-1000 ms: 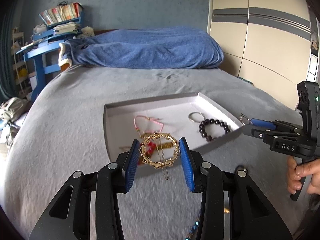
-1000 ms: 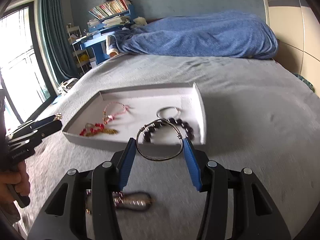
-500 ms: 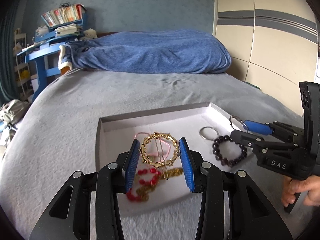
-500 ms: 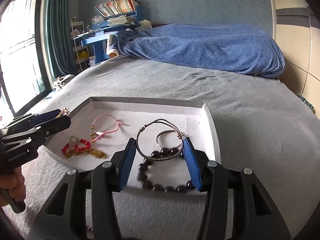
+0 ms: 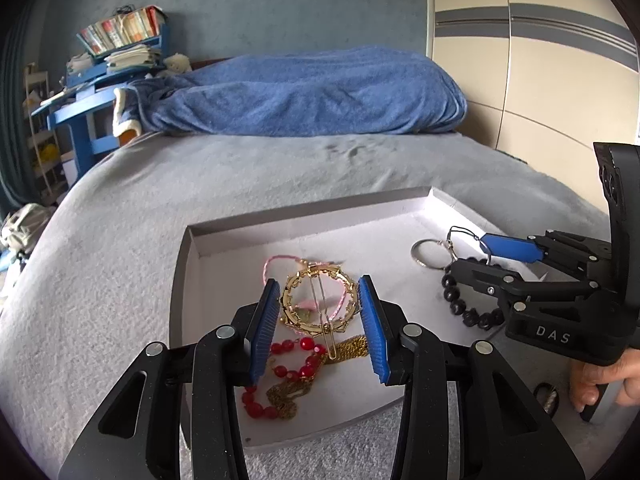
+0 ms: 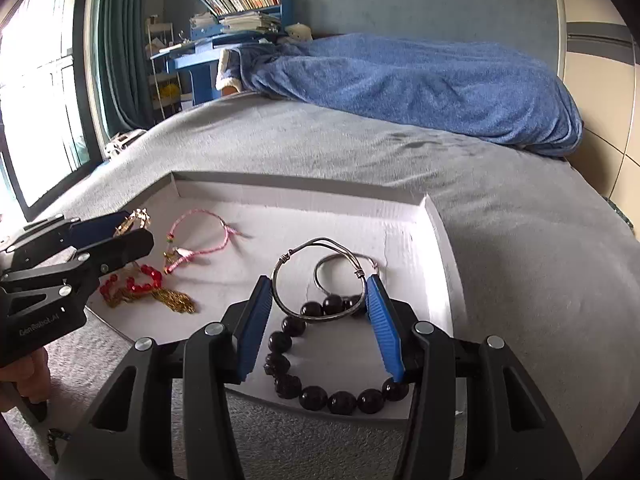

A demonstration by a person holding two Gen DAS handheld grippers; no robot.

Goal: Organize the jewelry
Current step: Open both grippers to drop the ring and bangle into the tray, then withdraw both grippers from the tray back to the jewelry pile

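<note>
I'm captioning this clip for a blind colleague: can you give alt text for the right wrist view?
The right gripper holds a silver wire bangle over a white tray on a grey bed. In the tray lie a black bead bracelet, a pink cord bracelet and red beads. The left gripper enters at left with a gold piece.

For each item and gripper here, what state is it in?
Left gripper: shut on gold hoop, above tray.
Right gripper: shut on silver wire bangle.
Tray: open, on bed.
Black bead bracelet: loose in tray.
Red bead strand: loose in tray.
</note>
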